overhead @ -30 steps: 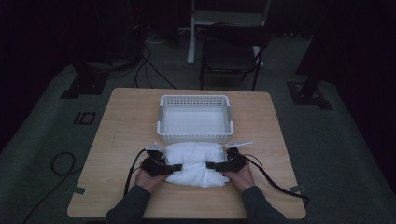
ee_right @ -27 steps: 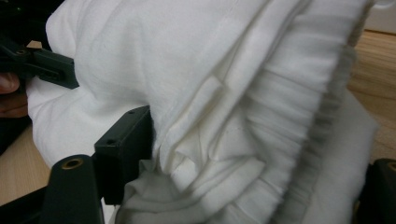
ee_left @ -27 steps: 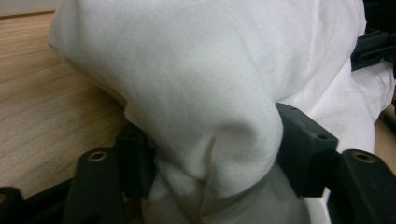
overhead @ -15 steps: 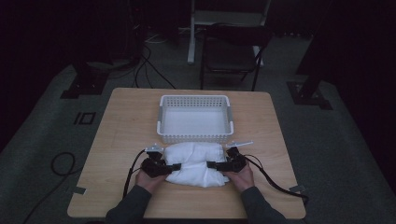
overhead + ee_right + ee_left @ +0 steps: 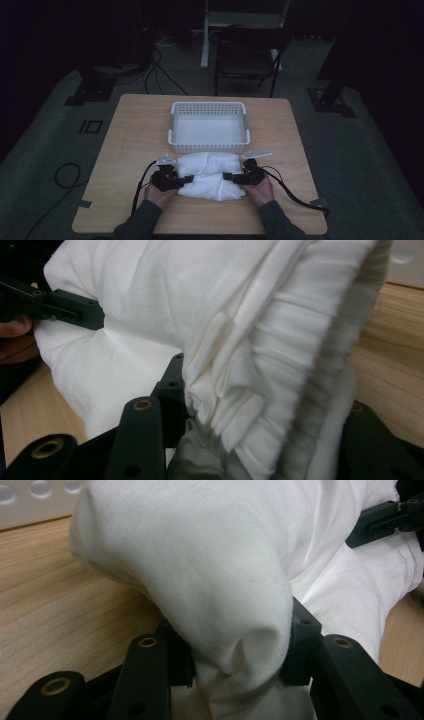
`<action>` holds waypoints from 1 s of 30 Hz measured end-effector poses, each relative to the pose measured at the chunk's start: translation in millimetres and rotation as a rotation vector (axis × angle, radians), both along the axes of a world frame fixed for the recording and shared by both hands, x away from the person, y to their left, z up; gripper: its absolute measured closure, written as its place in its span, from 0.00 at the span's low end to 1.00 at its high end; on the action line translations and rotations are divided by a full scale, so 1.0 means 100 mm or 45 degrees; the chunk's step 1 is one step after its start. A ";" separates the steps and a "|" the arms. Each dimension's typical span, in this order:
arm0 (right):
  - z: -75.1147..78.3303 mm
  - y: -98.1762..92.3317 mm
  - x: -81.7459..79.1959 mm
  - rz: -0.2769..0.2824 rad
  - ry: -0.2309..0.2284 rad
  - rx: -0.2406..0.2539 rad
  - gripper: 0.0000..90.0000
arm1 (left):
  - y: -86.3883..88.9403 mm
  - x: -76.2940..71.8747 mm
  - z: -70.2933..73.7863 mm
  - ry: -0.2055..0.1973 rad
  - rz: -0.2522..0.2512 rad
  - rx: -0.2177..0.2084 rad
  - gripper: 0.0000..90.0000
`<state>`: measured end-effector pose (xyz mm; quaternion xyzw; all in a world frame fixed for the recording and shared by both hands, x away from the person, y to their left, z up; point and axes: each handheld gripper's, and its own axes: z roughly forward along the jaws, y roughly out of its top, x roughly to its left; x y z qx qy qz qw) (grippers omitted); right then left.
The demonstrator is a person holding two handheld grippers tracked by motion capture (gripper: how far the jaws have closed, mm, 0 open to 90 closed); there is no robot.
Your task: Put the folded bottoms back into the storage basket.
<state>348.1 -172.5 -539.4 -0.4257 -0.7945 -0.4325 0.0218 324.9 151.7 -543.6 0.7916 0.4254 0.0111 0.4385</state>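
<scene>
Gripping a bunched white cloth [image 5: 209, 175] at both ends, the left gripper [image 5: 175, 180] and right gripper [image 5: 236, 177] face each other across the table [image 5: 130, 135] in the high view, the bundle's long axis running side to side just in front of a white basket [image 5: 209, 146]. From the left gripper view, the jaws stand clamped on a fold of cloth [image 5: 220, 580]. From the right gripper view, the jaws pinch gathered layers [image 5: 240, 355], the basket lying straight ahead of both hands alike.
</scene>
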 end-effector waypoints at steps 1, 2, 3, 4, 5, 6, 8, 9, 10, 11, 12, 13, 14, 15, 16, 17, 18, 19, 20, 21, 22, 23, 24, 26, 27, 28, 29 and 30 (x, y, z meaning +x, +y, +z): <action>0.01 0.00 0.00 0.001 -0.006 -0.003 0.60 | 0.00 0.00 0.00 0.000 0.001 0.000 0.64; 0.01 0.00 -0.01 -0.001 -0.008 -0.006 0.60 | 0.00 0.00 0.01 -0.002 0.001 0.003 0.64; 0.01 0.01 -0.01 -0.003 -0.008 -0.006 0.60 | 0.00 -0.01 0.01 -0.005 0.002 0.004 0.64; 0.01 0.01 -0.01 -0.005 -0.006 -0.006 0.60 | 0.00 -0.01 0.01 -0.006 0.002 0.004 0.64; 0.02 0.01 -0.02 -0.006 -0.006 -0.006 0.60 | 0.00 -0.01 0.02 -0.008 0.000 0.007 0.64; 0.02 0.01 -0.02 -0.008 -0.006 -0.006 0.60 | 0.00 -0.02 0.02 -0.011 -0.001 0.007 0.64; 0.03 0.01 -0.02 -0.008 -0.008 -0.007 0.60 | 0.00 -0.02 0.03 -0.013 0.000 0.007 0.64; 0.03 0.01 -0.03 -0.008 -0.010 -0.007 0.60 | 0.00 -0.02 0.03 -0.013 0.000 0.008 0.64; 0.04 0.01 -0.03 -0.008 -0.011 -0.009 0.60 | 0.00 -0.03 0.04 -0.014 0.000 0.008 0.64; 0.05 0.01 -0.03 -0.008 -0.011 -0.010 0.60 | 0.00 -0.03 0.04 -0.016 -0.003 0.010 0.64; 0.05 0.01 -0.04 -0.008 -0.013 -0.010 0.60 | 0.00 -0.03 0.05 -0.016 -0.007 0.014 0.64; 0.06 0.01 -0.04 -0.009 -0.010 -0.012 0.60 | 0.00 -0.04 0.06 -0.018 -0.008 0.015 0.64; 0.06 0.01 -0.05 -0.009 -0.011 -0.011 0.60 | 0.00 -0.04 0.07 -0.019 -0.010 0.018 0.64; 0.07 0.01 -0.05 -0.011 -0.013 -0.009 0.60 | 0.00 -0.04 0.07 -0.021 -0.009 0.017 0.64; 0.07 0.02 -0.05 -0.009 -0.015 -0.010 0.60 | 0.00 -0.04 0.08 -0.021 -0.009 0.017 0.64; 0.08 0.02 -0.05 -0.006 -0.017 -0.011 0.60 | 0.01 -0.05 0.09 -0.020 -0.013 0.023 0.64; 0.09 0.02 -0.06 -0.005 -0.017 -0.011 0.60 | 0.01 -0.05 0.09 -0.021 -0.012 0.024 0.64; 0.09 0.02 -0.06 -0.004 -0.014 -0.011 0.60 | 0.01 -0.05 0.10 -0.020 -0.011 0.023 0.64; 0.10 0.02 -0.06 -0.004 -0.014 -0.014 0.60 | 0.01 -0.05 0.10 -0.021 -0.013 0.025 0.64; 0.11 0.02 -0.06 -0.003 -0.016 -0.016 0.60 | 0.01 -0.05 0.11 -0.022 -0.016 0.030 0.64; 0.11 0.03 -0.07 -0.004 -0.018 -0.015 0.60 | 0.01 -0.05 0.11 -0.022 -0.016 0.031 0.64; 0.12 0.03 -0.07 -0.003 -0.019 -0.015 0.60 | 0.01 -0.05 0.12 -0.021 -0.014 0.031 0.64; 0.12 0.03 -0.07 -0.004 -0.020 -0.015 0.60 | 0.01 -0.05 0.13 -0.024 -0.016 0.036 0.64; 0.13 0.03 -0.07 -0.003 -0.016 -0.008 0.60 | 0.01 -0.06 0.14 -0.024 -0.019 0.038 0.64; 0.13 0.03 -0.07 -0.003 -0.015 -0.007 0.60 | 0.01 -0.06 0.15 -0.025 -0.019 0.038 0.64; 0.13 0.03 -0.08 -0.003 -0.013 -0.007 0.60 | 0.01 -0.06 0.15 -0.026 -0.018 0.036 0.64; 0.14 0.02 -0.08 -0.005 -0.011 -0.006 0.60 | 0.01 -0.06 0.16 -0.027 -0.020 0.037 0.64; 0.15 0.02 -0.08 -0.006 -0.011 -0.005 0.60 | 0.00 -0.07 0.17 -0.027 -0.021 0.034 0.64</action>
